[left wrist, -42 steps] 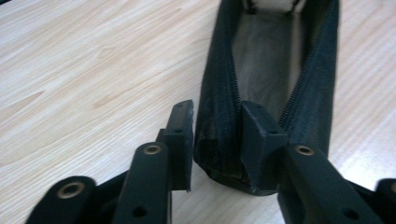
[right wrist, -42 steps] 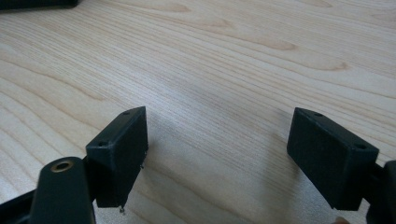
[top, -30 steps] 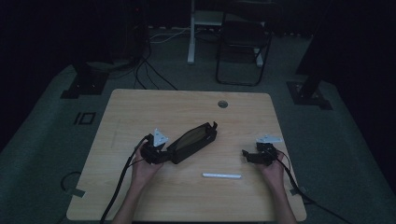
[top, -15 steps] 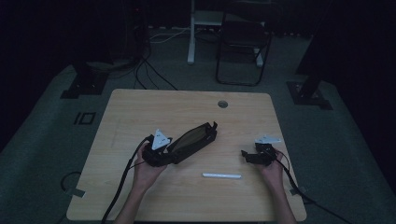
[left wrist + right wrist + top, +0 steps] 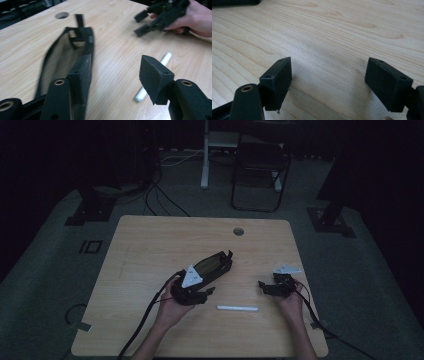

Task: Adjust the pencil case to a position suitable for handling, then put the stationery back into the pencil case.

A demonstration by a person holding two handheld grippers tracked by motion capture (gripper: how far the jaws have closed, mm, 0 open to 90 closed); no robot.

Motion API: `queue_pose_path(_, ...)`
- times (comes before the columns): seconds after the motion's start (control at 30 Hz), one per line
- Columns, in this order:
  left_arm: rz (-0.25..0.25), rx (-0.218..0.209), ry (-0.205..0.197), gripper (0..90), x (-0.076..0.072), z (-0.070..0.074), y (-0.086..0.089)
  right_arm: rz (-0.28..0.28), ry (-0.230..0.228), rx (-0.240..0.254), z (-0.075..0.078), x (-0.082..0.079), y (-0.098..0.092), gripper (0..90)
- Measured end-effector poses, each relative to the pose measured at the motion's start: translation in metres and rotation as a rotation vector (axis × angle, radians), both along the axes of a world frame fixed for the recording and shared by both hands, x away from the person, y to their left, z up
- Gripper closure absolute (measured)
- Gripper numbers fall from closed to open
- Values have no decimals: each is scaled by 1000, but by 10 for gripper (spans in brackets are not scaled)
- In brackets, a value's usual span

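Observation:
A black open pouch [image 5: 215,265] with a pale lining lies aslant at the table's middle. My left gripper [image 5: 206,289] sits at the pouch's near end, jaws open. In the left gripper view the pouch [image 5: 62,57] runs up beside the left jaw, and bare wood shows between the two pads of my left gripper [image 5: 117,67]. A white pen [image 5: 237,308] lies flat just right of that hand; in the left gripper view the pen [image 5: 142,93] passes behind the right jaw. My right gripper [image 5: 263,286] rests low on the table's right, open over bare wood [image 5: 328,72], and appears far off [image 5: 142,23].
A round cable hole [image 5: 238,231] sits near the wooden table's far edge [image 5: 200,218]. Cables trail from both grippers off the near side. A dark chair [image 5: 260,165] and stand bases are on the floor beyond the table.
My left gripper has slid to the right along the pouch's near end, closer to the white pen. The right gripper has stayed where it was.

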State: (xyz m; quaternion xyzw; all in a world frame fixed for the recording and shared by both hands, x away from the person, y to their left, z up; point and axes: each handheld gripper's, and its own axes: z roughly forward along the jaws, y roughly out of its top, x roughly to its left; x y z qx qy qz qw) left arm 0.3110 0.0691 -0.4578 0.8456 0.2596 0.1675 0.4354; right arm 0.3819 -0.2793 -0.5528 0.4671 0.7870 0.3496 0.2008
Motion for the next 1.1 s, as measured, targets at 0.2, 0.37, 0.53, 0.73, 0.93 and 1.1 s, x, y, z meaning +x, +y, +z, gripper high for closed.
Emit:
queue_pose_path(0.2,-57,29,20,433,1,-14,-30,1,-1,-1,0,0,0,215)
queue_pose_path(0.37,-77,42,41,437,5,-28,-42,1,-2,-1,0,0,0,215)
queue_pose_path(0.53,-86,55,46,438,7,-38,-48,0,-1,0,0,0,0,215)
queue_pose_path(0.73,-91,70,61,431,10,-49,-54,0,0,0,0,0,0,215)
queue_pose_path(0.93,-103,88,72,419,13,-57,-60,1,0,0,0,0,0,215)
queue_pose_path(1.1,-111,104,83,415,14,-62,-64,1,0,0,0,0,0,215)
